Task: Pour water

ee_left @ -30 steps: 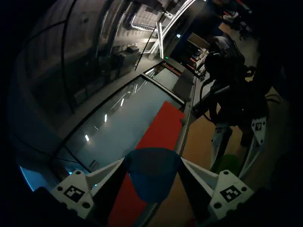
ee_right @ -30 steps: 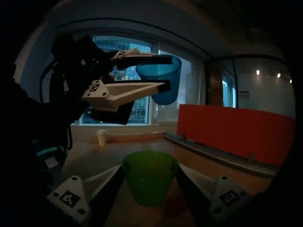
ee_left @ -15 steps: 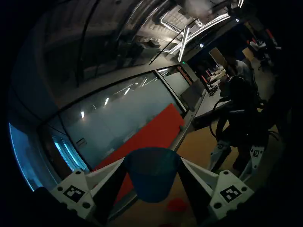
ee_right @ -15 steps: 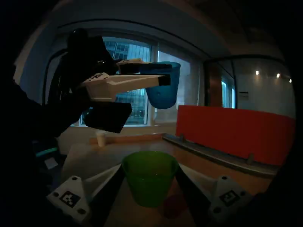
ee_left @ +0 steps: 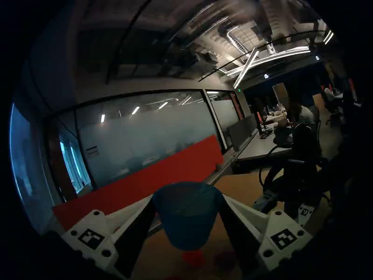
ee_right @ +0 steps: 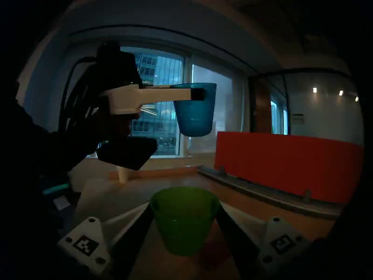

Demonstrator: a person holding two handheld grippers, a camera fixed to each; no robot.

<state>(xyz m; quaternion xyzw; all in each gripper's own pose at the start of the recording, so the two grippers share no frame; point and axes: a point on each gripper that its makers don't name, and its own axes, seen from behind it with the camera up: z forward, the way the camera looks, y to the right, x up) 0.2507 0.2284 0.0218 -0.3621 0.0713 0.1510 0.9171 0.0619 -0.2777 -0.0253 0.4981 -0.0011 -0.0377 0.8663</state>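
Observation:
In the left gripper view my left gripper (ee_left: 188, 219) is shut on a blue plastic cup (ee_left: 188, 212), held upright between its white fingers above the wooden table. In the right gripper view my right gripper (ee_right: 184, 224) is shut on a green cup (ee_right: 184, 218), upright just over the table. Higher up in that view, the blue cup (ee_right: 195, 109) hangs level in the left gripper (ee_right: 186, 94), above and beyond the green one. The right gripper (ee_left: 284, 205) appears low at the right of the left gripper view, held by a dark-sleeved arm.
A red partition (ee_right: 289, 163) with a metal rail runs along the table's far edge (ee_left: 154, 175). A small white paper cup (ee_right: 123, 174) stands at the table's back by the windows. Small red objects (ee_left: 193, 256) lie on the wooden table (ee_right: 154, 261) below the cups.
The left gripper has rotated the blue cup from a tilt back to upright and level. The green cup and right gripper have stayed in place.

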